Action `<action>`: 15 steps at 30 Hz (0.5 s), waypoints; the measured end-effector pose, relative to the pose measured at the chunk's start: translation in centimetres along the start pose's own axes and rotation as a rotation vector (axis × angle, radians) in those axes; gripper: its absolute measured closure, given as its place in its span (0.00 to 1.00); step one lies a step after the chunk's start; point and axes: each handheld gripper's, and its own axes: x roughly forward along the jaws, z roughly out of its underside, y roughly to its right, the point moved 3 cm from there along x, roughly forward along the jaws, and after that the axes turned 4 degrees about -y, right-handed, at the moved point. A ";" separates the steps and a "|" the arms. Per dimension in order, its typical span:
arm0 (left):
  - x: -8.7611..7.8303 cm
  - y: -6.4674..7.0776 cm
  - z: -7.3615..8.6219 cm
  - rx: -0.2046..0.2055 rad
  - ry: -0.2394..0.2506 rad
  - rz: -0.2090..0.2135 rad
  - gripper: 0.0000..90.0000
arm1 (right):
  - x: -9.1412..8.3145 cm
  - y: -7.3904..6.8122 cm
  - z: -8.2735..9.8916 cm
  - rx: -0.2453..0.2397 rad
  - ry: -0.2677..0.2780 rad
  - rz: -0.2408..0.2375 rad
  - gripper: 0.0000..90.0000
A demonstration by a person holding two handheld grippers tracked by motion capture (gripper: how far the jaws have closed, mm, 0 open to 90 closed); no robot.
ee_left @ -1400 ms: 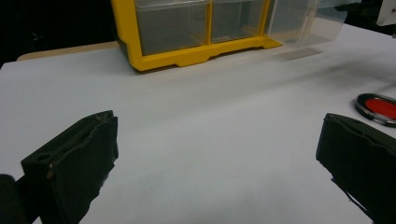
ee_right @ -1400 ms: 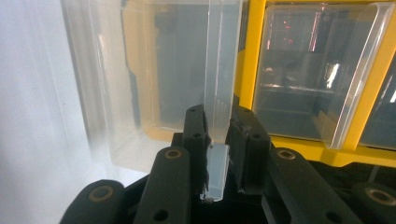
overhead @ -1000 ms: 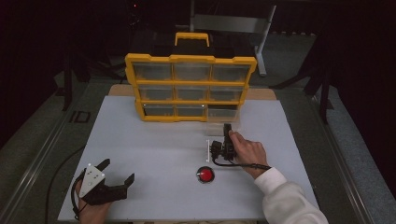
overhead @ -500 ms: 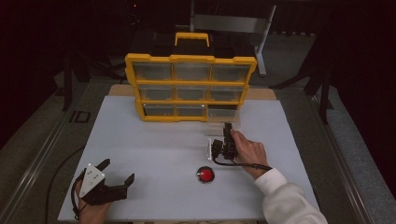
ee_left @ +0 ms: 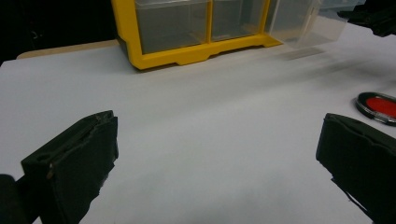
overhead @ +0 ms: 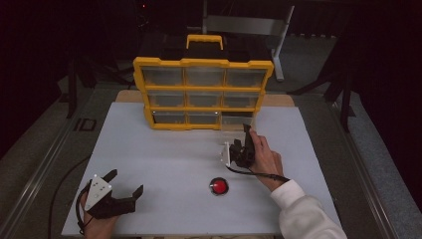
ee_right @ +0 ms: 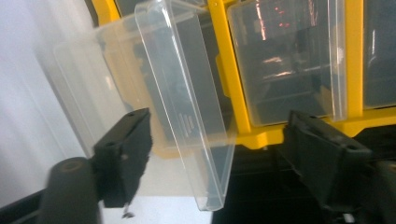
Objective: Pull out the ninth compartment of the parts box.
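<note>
Right claw (overhead: 242, 148): right of centre in the high view, held in the person's right hand (overhead: 263, 158). In the right gripper view its jaws stand wide apart, with the front of a clear plastic drawer (ee_right: 187, 102) between them; I cannot tell whether either jaw touches it.
Clear drawer: pulled partly out of the bottom right slot of the cabinet, seen in the high view at (overhead: 238, 122), tilted across the right gripper view.
Left claw (overhead: 124, 186): lower left of the high view, resting low on the surface in the left hand (overhead: 97, 226). Jaws wide open, nothing between them but bare white surface in the left gripper view.
Cabinet (overhead: 203, 92): yellow frame with three rows of three clear drawers and a yellow handle on top, standing at the top centre of the surface.
Red disc (overhead: 219, 186): round, red with a dark rim, lying flat on the surface below the right claw, apart from it; at the right edge of the left gripper view (ee_left: 379, 106).
Surface (overhead: 164, 164): white board.
Writing: no brand or label can be read; faint ridged marks on the drawer front are too blurred.
</note>
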 end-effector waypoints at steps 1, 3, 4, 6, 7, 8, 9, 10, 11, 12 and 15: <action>0.0 0.0 0.0 0.000 0.000 0.000 0.00 | 0.0 0.1 -0.1 0.009 0.001 -0.013 0.22; 0.0 0.0 0.0 0.000 -0.001 0.000 0.00 | -0.1 0.2 -0.1 0.030 0.001 -0.038 0.20; 0.0 0.0 0.0 0.001 0.000 0.000 0.00 | -0.1 0.3 -0.2 0.046 0.007 -0.051 0.18; 0.0 0.1 0.0 0.000 0.000 0.000 0.00 | -0.2 0.3 -0.3 0.069 0.018 -0.059 0.17; -0.1 0.1 0.0 -0.001 0.001 0.000 0.00 | -0.2 0.4 -0.3 0.079 0.017 -0.071 0.16; -0.1 0.1 0.0 -0.001 0.001 -0.001 0.00 | -0.2 0.4 -0.3 0.086 0.019 -0.078 0.16; -0.1 0.0 0.0 -0.001 0.001 -0.001 0.00 | -0.3 0.5 -0.4 0.100 0.020 -0.082 0.16; 0.0 0.0 0.0 -0.001 0.001 -0.001 0.00 | -0.4 0.5 -0.4 0.121 0.018 -0.091 0.15; 0.0 0.1 0.0 -0.001 0.000 -0.001 0.00 | -0.4 0.7 -0.4 0.137 0.021 -0.109 0.15; 0.0 0.1 0.0 0.000 -0.001 -0.001 0.00 | -0.4 0.7 -0.5 0.155 0.023 -0.123 0.16; -0.1 0.1 0.0 0.000 0.001 -0.001 0.00 | -0.5 1.0 -0.5 0.195 0.027 -0.170 0.16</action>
